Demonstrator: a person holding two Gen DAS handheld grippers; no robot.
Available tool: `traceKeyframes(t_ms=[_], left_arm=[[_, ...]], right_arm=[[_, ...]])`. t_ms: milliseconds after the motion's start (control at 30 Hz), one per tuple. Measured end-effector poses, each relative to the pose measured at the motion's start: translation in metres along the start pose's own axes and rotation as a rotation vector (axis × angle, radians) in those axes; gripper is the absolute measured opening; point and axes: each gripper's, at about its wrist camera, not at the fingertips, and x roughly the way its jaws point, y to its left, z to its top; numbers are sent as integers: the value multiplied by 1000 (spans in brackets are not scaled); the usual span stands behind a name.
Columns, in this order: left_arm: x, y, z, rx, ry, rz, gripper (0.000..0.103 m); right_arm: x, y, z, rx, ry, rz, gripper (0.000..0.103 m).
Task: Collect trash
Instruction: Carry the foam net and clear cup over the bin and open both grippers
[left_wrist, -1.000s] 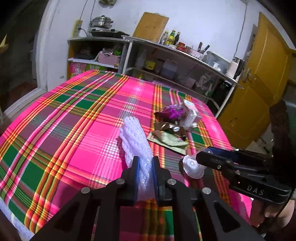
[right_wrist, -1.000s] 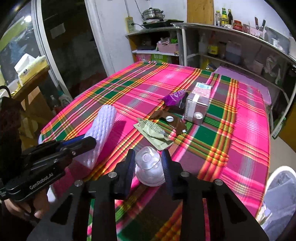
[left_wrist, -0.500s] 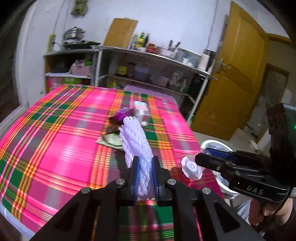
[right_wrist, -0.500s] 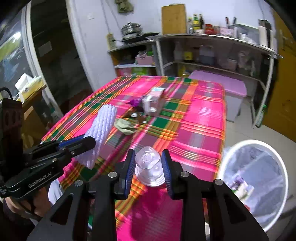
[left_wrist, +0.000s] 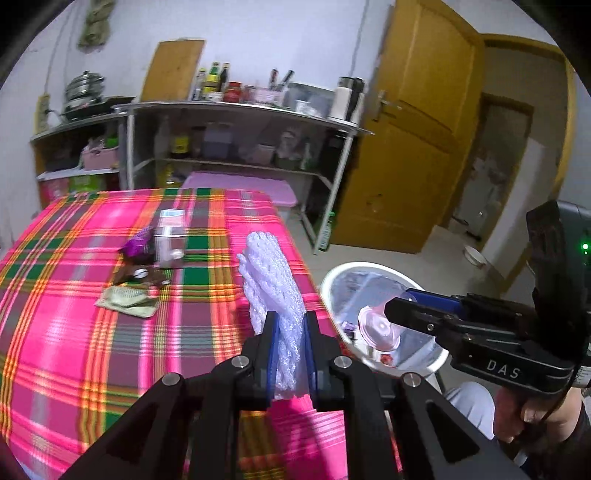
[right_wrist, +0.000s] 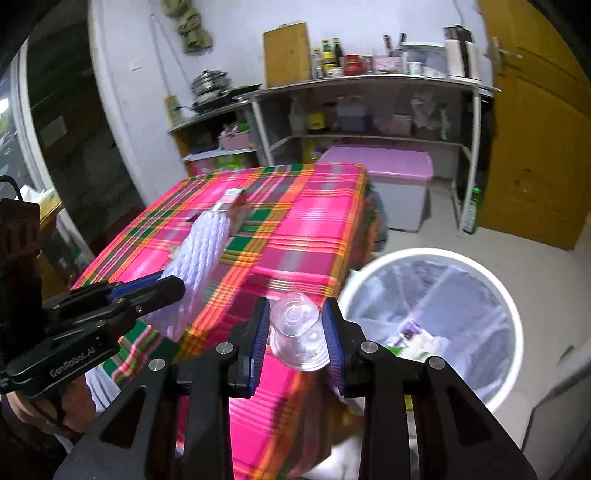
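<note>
My left gripper is shut on a white foam net sleeve and holds it in the air above the table's right edge; it also shows in the right wrist view. My right gripper is shut on a clear plastic cup, held by the table edge next to the white trash bin. In the left wrist view the cup hangs in front of the bin. A purple wrapper, a small carton, a brown wrapper and a green packet lie on the plaid tablecloth.
The bin has a clear liner and some trash inside. Metal shelves with bottles and jars stand behind the table. A lilac-lidded box sits under them. A yellow door is to the right.
Both grippers have swung right with their loads, off the table's middle toward the bin. The bin now fills more of both views. The grips have not changed.
</note>
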Motion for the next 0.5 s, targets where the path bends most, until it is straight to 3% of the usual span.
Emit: traceKeyframes(t_ms=[500], left_arm=[[53,-65,2,100,91,-105,13]], right_arm=[[-9,-75,-21,134,13,-78,31]])
